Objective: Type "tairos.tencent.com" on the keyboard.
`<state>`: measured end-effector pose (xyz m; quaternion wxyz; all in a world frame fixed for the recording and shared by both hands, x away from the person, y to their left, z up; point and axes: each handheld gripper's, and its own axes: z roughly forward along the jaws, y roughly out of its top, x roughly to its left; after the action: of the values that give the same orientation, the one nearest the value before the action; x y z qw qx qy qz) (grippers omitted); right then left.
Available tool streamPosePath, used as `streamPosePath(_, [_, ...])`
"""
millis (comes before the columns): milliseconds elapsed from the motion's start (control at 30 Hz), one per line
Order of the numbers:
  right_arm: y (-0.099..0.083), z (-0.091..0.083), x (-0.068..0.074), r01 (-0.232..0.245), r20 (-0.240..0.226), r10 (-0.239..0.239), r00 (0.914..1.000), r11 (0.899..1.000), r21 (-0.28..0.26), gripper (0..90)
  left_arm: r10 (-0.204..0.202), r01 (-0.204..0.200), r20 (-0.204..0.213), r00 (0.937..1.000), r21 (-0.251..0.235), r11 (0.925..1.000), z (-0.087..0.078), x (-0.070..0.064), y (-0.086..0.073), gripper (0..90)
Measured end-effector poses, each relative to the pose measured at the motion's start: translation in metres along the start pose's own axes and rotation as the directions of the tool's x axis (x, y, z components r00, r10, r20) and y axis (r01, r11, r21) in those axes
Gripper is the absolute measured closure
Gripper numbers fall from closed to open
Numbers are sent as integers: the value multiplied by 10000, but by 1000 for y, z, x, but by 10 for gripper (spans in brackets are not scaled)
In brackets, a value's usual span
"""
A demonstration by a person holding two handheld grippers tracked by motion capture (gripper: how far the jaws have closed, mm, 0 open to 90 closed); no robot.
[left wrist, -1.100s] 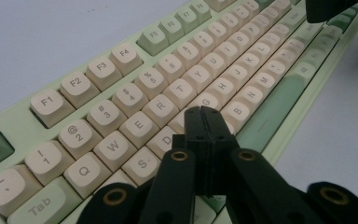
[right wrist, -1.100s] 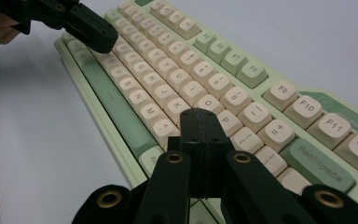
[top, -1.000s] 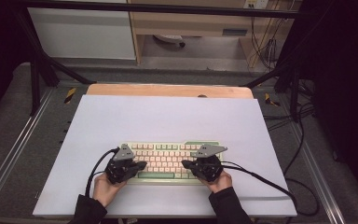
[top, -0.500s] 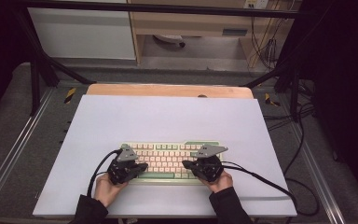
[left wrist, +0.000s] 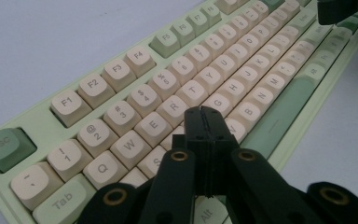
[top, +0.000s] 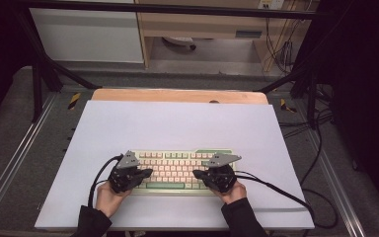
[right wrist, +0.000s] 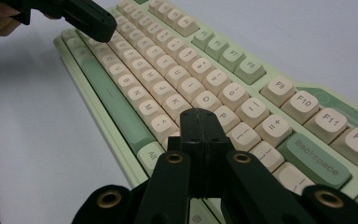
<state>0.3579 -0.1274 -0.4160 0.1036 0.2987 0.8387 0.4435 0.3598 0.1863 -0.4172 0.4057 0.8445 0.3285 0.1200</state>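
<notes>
Bench (top: 177, 123): pale sheet over a wooden top, whose far edge shows as a tan strip.
Keyboard (top: 177, 165): pale green case with cream and green keys, lying flat on the near half of the bench, midway between left and right, long side across.
Left hand-held gripper (top: 147, 173): held in the person's left hand (top: 109, 197) at the keyboard's left end; jaws pressed together with nothing between them. In the left gripper view the tip (left wrist: 204, 116) hangs over the letter rows, just near of the R and G keys; contact with a key cannot be told.
Right hand-held gripper (top: 197, 174): held in the right hand (top: 234, 190) at the keyboard's right end; jaws likewise closed and empty. In the right gripper view the tip (right wrist: 199, 119) sits over the keys just near of P.
Cables (top: 276, 187): one trails from each gripper toward the near edge.
</notes>
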Motion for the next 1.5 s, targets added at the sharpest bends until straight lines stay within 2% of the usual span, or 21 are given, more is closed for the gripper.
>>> streamPosePath(400, [0, 1, 0, -21, -22, 21, 10000, 10000, 37, 900, 21, -22, -182, 9998, -44, 10000, 3, 4, 6, 900])
streamPosePath(800, [-1, 2, 0, -26, -59, 26, 10000, 10000, 55, 900, -283, 285, -471, 9985, 38, 9996, 13, 14, 8, 900])
streamPosePath(1000, [-1, 2, 0, -27, -76, 28, 10000, 10000, 75, 900, -281, 293, -596, 9978, 193, 9994, 19, 17, 8, 900])
streamPosePath(1433, [-1, 2, 0, -10, -79, 11, 10000, 10000, 97, 900, -269, 279, -535, 9982, 195, 9994, 20, 16, 7, 900])
streamPosePath(1500, [-1, 2, 1, -42, -82, 43, 10000, 9999, 112, 900, -232, 249, -549, 9982, 316, 9992, 21, 16, 6, 900])
